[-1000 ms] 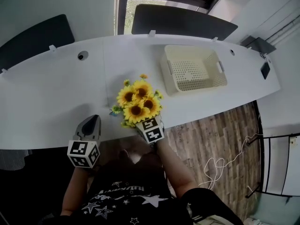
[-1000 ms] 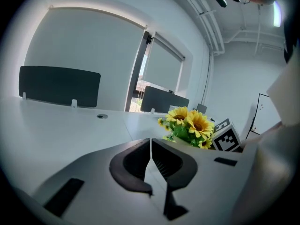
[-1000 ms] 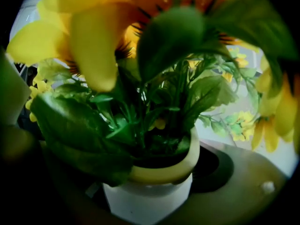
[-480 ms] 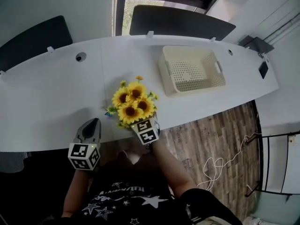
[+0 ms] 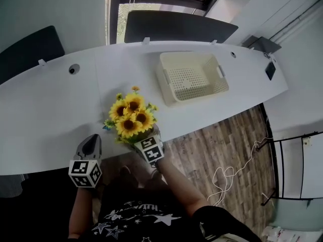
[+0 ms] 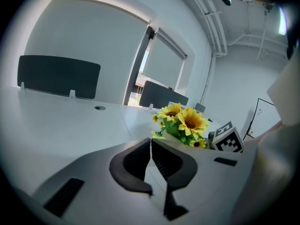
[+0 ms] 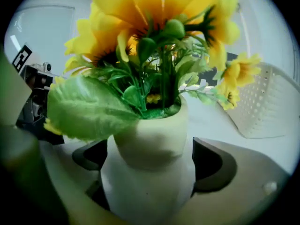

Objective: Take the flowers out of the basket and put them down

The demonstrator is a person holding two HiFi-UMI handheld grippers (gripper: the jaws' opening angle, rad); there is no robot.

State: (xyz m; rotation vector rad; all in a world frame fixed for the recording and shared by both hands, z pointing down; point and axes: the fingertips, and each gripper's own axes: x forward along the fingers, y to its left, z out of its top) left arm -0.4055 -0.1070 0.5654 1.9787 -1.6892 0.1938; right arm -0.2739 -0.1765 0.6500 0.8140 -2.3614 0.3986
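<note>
Your right tool (image 7: 150,159) was clenched on the pale vase (image 7: 151,139) of the flowers (image 5: 130,118), which were out of the basket (image 5: 163,80) and well apart from it, above the near edge of the surface (image 5: 50,110). Whether the vase base touched the surface could not be told. The heavy blooms sat high over a narrow vase, so letting go before it stood flat could have tipped it toward you and off the edge. Your left tool (image 6: 150,147) was closed on nothing just beside the bouquet; a careless swing there could have knocked it.
</note>
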